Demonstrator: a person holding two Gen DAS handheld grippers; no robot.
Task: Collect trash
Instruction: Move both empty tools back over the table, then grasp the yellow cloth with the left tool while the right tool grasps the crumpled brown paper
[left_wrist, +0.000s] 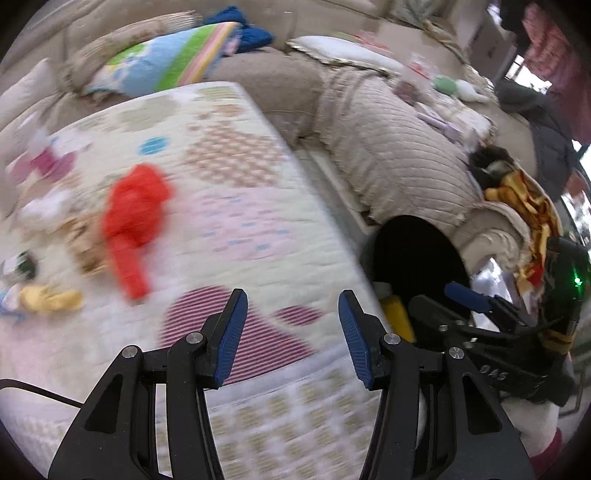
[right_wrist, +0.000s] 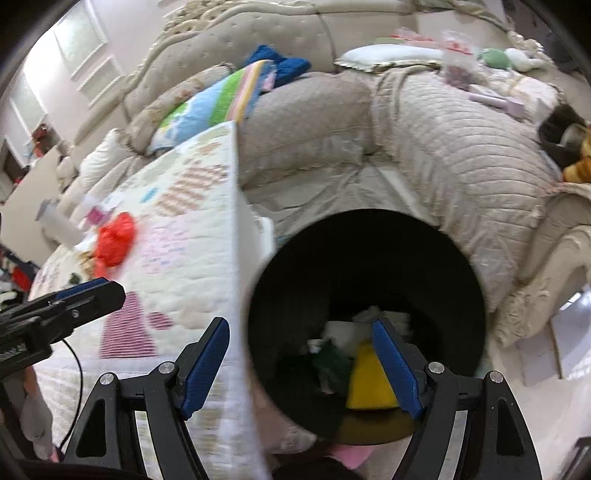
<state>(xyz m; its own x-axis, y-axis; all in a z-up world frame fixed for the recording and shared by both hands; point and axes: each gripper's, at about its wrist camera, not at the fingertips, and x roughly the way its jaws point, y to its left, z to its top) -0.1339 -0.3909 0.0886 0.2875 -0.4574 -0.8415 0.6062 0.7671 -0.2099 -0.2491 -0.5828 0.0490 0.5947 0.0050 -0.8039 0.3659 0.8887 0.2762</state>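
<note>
Next, the red bag (left_wrist: 135, 218) on the desk (left_wrist: 258, 236) looks light, soft and crinkly.
Pinch its bunched neck; both hand-held grippers, left (left_wrist: 291, 332) and right (right_wrist: 301, 363), hang released and empty.

Left gripper hanging over the quilted table, nothing in it

Left gripper (left_wrist: 293, 299) has its blue pads apart with only the pastel quilted cover (left_wrist: 236, 229) showing between them. Further up on the left there's a blurry red crumpled bag (left_wrist: 135, 218), some yellow scrap (left_wrist: 48, 299) near the edge, plus pink and white bits (left_wrist: 44, 158). Off to the right sits the black bin (left_wrist: 417, 251) with a yellow thing (left_wrist: 397, 314) inside, and the right gripper (left_wrist: 467, 295) is over by it. Beige sofa (left_wrist: 388, 147) behind, pretty motion-smeared overall.
</note>
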